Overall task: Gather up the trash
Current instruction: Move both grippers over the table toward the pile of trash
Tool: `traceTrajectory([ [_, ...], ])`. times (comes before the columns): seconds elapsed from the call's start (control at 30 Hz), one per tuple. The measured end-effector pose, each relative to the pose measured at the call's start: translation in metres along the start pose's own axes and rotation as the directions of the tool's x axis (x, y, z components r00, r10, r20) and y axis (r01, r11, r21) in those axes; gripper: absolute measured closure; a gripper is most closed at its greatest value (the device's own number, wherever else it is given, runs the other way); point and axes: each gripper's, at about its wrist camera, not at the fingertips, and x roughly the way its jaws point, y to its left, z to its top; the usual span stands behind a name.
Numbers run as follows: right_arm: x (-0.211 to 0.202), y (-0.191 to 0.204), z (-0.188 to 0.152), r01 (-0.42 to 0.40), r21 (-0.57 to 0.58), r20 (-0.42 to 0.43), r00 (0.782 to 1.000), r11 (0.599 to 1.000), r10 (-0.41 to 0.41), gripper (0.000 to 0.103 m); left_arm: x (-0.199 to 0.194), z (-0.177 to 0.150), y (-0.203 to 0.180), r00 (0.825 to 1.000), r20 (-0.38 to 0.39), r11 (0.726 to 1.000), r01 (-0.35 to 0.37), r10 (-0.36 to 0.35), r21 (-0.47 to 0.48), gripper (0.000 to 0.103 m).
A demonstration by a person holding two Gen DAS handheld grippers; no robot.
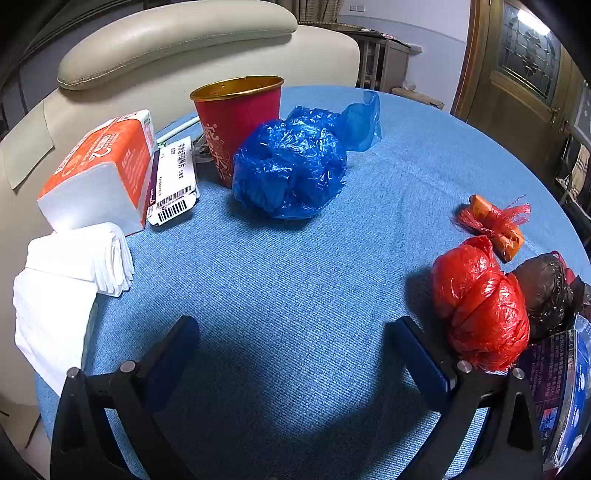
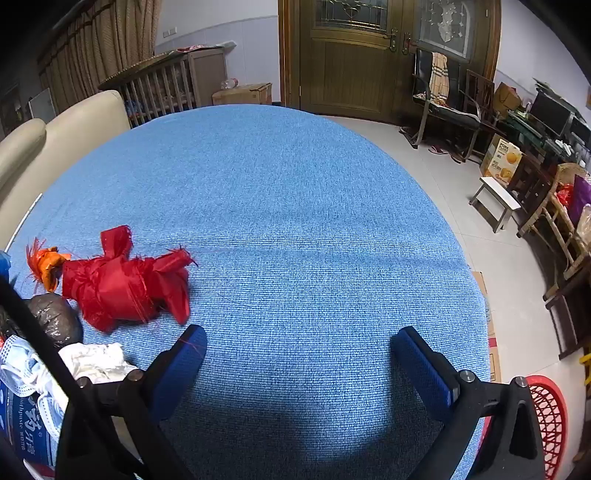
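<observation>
In the left wrist view, a crumpled blue plastic bag (image 1: 288,166) lies mid-table beside a red paper cup (image 1: 236,122). At the right lie a balled red plastic bag (image 1: 480,306), a dark bag (image 1: 546,291) and an orange wrapper (image 1: 495,225). My left gripper (image 1: 295,339) hovers open over bare cloth, its right finger close to the red bag. The right wrist view shows the red bag (image 2: 125,280), orange wrapper (image 2: 46,266), dark bag (image 2: 55,317), a crumpled white tissue (image 2: 99,360) and a face mask (image 2: 22,365) at the left. My right gripper (image 2: 299,347) is open and holds nothing.
A blue cloth (image 2: 295,203) covers the round table. An orange tissue pack (image 1: 99,170), folded white tissues (image 1: 74,266) and a medicine box (image 1: 173,184) sit at the left edge by a beige sofa (image 1: 177,33). A red mesh basket (image 2: 546,417) stands off the table's right edge.
</observation>
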Motion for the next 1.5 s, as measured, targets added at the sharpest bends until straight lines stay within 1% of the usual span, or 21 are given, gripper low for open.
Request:
traceTrajectory([
  [0.9,0.001,0.000,0.000,0.002,-0.002,0.000,1.000,1.000,-0.002,0.000,0.000,0.000,-0.001,1.000,0.000,1.000,0.001,-0.001,0.000,0.000],
  [1.13,0.001,0.000,-0.001,0.018,0.024,-0.001,1.000,1.000,-0.018,0.000,0.000,0.000,-0.001,1.000,0.000,1.000,0.001,-0.001,0.001,0.000],
  [1.2,0.003,0.002,0.001,0.019,0.025,-0.003,1.000,1.000,-0.019,0.000,0.000,0.000,-0.001,1.000,-0.002,1.000,0.008,-0.008,0.012,0.000],
  [1.27,0.003,0.002,0.003,-0.001,0.018,-0.029,1.000,1.000,0.001,0.000,-0.002,-0.001,-0.001,0.999,-0.016,0.999,0.028,-0.028,0.034,0.000],
  [1.3,-0.004,0.000,0.003,-0.033,0.030,-0.024,0.999,0.999,0.033,0.000,-0.005,-0.002,0.000,0.999,-0.018,0.999,0.029,-0.028,0.033,0.000],
  [1.33,-0.012,-0.002,0.003,-0.044,0.033,0.002,0.999,0.999,0.043,0.000,-0.010,-0.003,0.001,0.999,-0.013,0.999,0.030,-0.030,0.032,0.000],
  [1.4,-0.033,-0.003,0.005,-0.033,0.007,0.067,0.997,0.999,0.032,0.000,-0.023,-0.005,0.004,1.000,0.006,0.999,0.026,-0.026,0.033,0.000],
  [1.5,-0.059,-0.005,0.007,-0.051,-0.028,0.109,0.993,0.998,0.053,0.000,-0.042,-0.004,0.002,0.999,0.028,0.998,0.041,-0.042,0.037,0.000],
])
